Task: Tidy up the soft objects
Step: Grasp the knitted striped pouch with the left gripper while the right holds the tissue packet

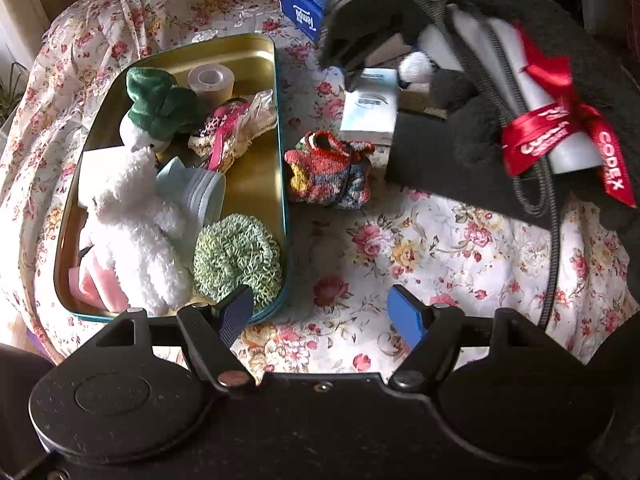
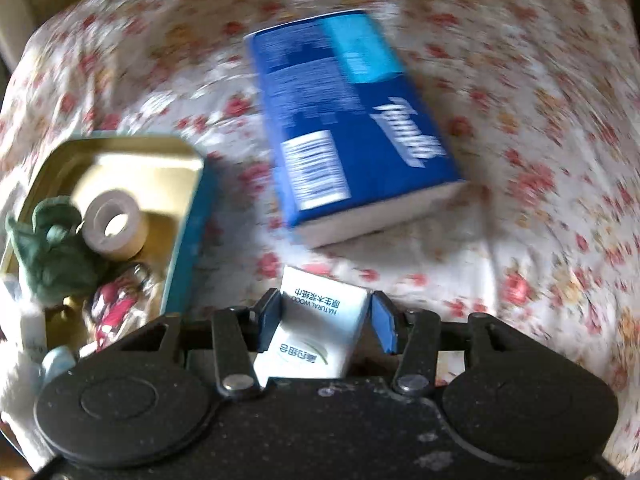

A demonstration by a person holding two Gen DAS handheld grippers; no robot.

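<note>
Right claw (image 2: 325,322) clamps white tissue pack (image 2: 316,328).

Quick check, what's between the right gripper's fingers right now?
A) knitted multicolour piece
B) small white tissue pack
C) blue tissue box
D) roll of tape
B: in the right wrist view the small white tissue pack sits between the fingers of the right gripper, its sides against both blue pads; the blue tissue box lies apart on the floral cloth beyond.

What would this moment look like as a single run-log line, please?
left hand-held gripper: open, empty | right hand-held gripper: around white tissue pack | tin: holds soft toys | knitted item: on cloth
</note>
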